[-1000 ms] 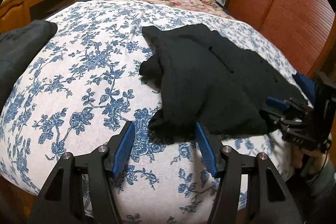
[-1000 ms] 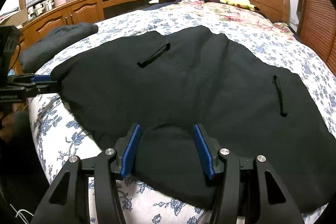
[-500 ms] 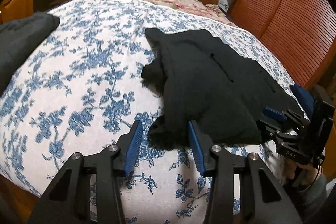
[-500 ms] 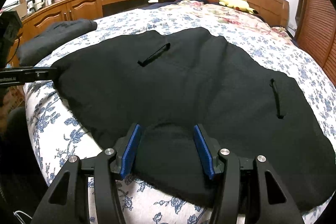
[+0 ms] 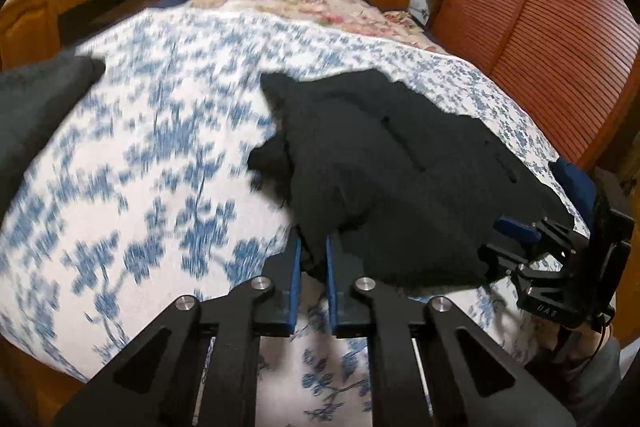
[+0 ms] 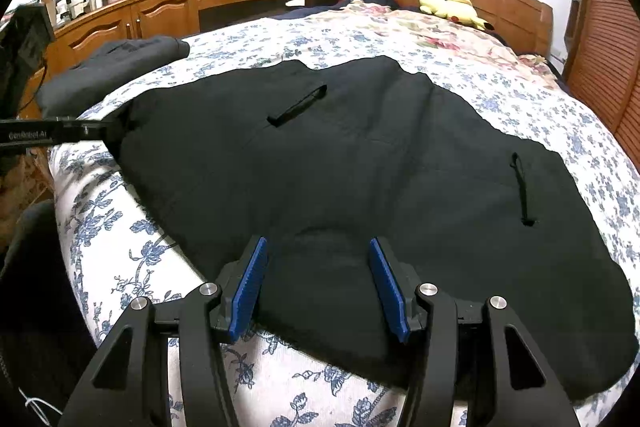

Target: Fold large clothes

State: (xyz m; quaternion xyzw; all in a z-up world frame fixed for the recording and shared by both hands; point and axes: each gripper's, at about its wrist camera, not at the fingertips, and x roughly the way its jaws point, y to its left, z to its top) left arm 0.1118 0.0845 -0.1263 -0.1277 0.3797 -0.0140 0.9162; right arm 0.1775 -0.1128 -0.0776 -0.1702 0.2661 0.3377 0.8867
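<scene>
My left fingers (image 5: 311, 259) are closing and pinch a corner of the large black fabric garment (image 6: 360, 163), which lies spread on the bed with the blue-flowered white cover (image 6: 520, 95). My right fingers (image 6: 318, 283) stand spread over its near edge, with cloth between them but not pressed.

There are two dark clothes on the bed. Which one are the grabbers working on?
The big black garment spread flat near the bed's foot: the left gripper is closing on its corner. The folded dark grey one lies untouched by the desk-side edge.
</scene>
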